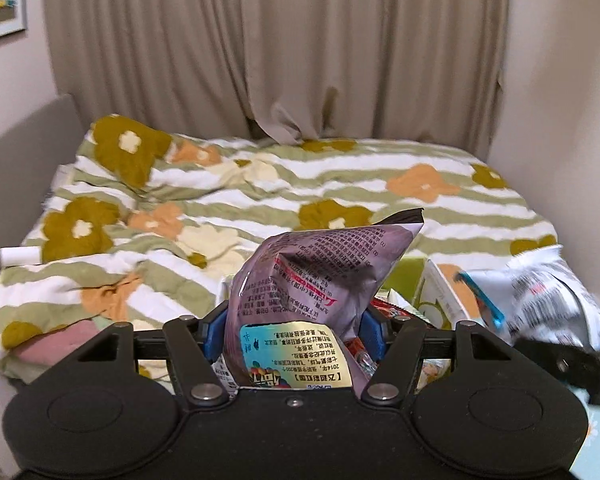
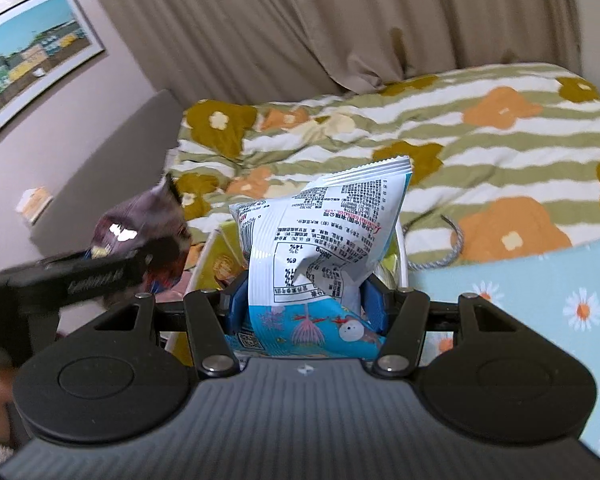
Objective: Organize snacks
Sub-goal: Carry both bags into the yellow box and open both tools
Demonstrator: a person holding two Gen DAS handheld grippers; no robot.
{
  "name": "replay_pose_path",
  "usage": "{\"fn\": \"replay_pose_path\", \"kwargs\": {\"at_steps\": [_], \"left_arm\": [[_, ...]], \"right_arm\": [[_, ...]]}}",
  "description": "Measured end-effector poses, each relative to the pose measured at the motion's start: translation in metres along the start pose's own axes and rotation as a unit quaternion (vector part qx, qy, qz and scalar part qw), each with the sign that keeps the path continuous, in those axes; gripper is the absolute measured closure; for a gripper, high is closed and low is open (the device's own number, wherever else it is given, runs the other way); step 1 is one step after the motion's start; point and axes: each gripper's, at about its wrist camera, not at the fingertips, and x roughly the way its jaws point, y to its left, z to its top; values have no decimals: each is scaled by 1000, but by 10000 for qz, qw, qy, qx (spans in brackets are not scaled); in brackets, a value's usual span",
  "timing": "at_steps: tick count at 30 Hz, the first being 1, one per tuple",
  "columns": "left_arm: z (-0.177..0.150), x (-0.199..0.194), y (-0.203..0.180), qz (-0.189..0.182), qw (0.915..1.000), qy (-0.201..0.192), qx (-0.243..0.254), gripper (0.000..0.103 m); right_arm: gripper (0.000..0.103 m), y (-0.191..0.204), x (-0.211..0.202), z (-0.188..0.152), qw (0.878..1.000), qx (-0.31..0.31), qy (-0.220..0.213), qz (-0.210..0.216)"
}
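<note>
Where bags [image 1: 316, 280] rise; floral bedspread [image 1: 260, 192] beyond

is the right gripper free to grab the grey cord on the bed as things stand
Probably not yet. The right gripper is shut on a white and blue snack bag, so its jaws are full. The cord itself lies uncovered on the bedspread, just right of the bag.

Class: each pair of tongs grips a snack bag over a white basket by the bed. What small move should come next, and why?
Probably lower the left tongs so the crinkled purple foil snack bag drops toward the white basket underneath; the right tongs hold the white-and-blue snack bag just beside it.
</note>
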Motion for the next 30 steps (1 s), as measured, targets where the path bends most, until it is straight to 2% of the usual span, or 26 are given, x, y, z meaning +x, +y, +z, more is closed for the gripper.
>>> {"fn": "replay_pose_path", "kwargs": {"at_steps": [2, 3, 4, 6, 13, 22, 23, 24, 30], "left_arm": [[3, 16, 4, -105, 9998, 137, -32, 32], [3, 23, 4, -173, 9996, 209, -51, 25], [3, 26, 6, -202, 9995, 245, -71, 14], [-1, 26, 8, -215, 9994, 231, -123, 5], [-28, 1, 13, -243, 9994, 223, -120, 3], [-48, -30, 26, -233, 9989, 125, -392, 3], [-50, -32, 26, -204, 9990, 102, -381, 3], [-51, -33, 26, -176, 9991, 87, -366, 3], [-67, -41, 26, -88, 9993, 134, -344, 3]], "right_arm": [[31, 3, 4, -4, 9999, 38, 37, -145], [31, 3, 5, -5, 9998, 53, 60, -190], [31, 4, 8, -6, 9997, 67, 88, -229], [31, 5, 12, -7, 9995, 75, 135, -291], [31, 6, 15, -17, 9989, -81, 153, -444], [27, 18, 16, -20, 9980, -239, -100, -574], [21, 17, 19, -21, 9977, -213, -139, -628], [1, 17, 23, -23, 9974, -199, -121, -679], [0, 12, 32, -40, 9965, -139, -87, -822]]}}
